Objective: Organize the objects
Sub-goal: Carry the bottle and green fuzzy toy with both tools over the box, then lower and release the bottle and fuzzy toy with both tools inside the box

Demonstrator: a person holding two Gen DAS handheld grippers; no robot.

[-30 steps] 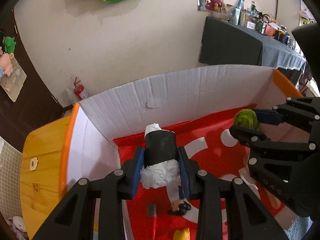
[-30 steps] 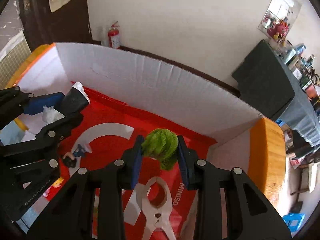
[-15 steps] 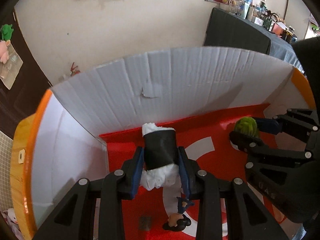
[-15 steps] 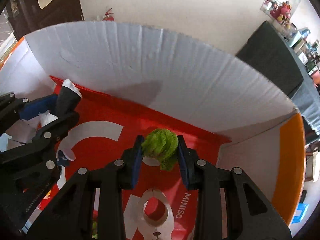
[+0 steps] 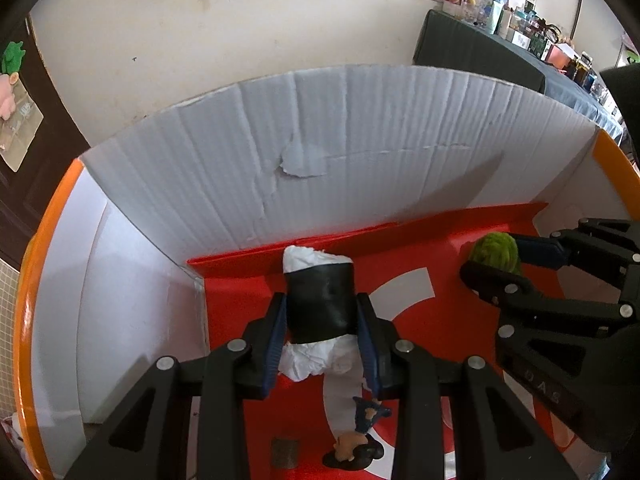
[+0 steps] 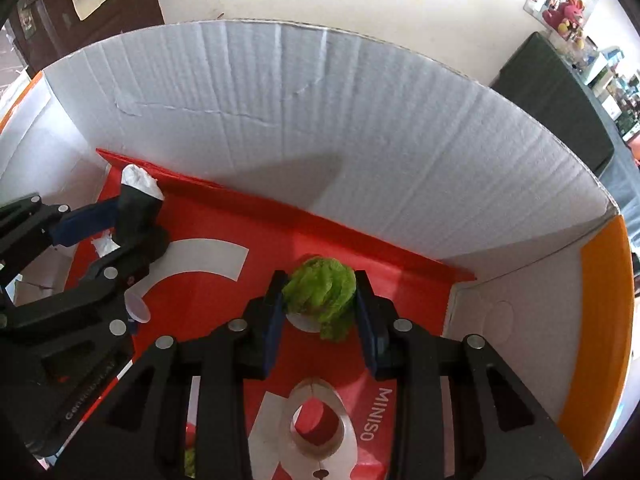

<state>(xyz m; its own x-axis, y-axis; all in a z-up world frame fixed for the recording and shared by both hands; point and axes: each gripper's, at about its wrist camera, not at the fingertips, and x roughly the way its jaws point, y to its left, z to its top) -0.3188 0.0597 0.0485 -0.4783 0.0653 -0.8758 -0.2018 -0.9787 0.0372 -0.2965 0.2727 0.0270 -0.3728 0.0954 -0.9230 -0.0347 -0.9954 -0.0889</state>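
Observation:
My left gripper point(image 5: 320, 322) is shut on a black roll stuffed with white paper point(image 5: 320, 300), held low inside a white cardboard box point(image 5: 360, 140) with a red printed floor point(image 5: 404, 264). My right gripper point(image 6: 320, 304) is shut on a fuzzy green ball point(image 6: 322, 300), also low in the box, to the right of the left gripper. The ball shows in the left wrist view point(image 5: 495, 250) and the roll in the right wrist view point(image 6: 134, 204). Both objects are near the box's back wall.
A small doll figure point(image 5: 356, 440) and a dark grey block point(image 5: 285, 452) lie on the red floor near the front. A white ring-shaped piece point(image 6: 316, 424) lies below the right gripper. An orange rim point(image 6: 600, 340) borders the box's right side.
Both grippers have moved forward and down, deeper into the box toward its back wall, each still holding its object.

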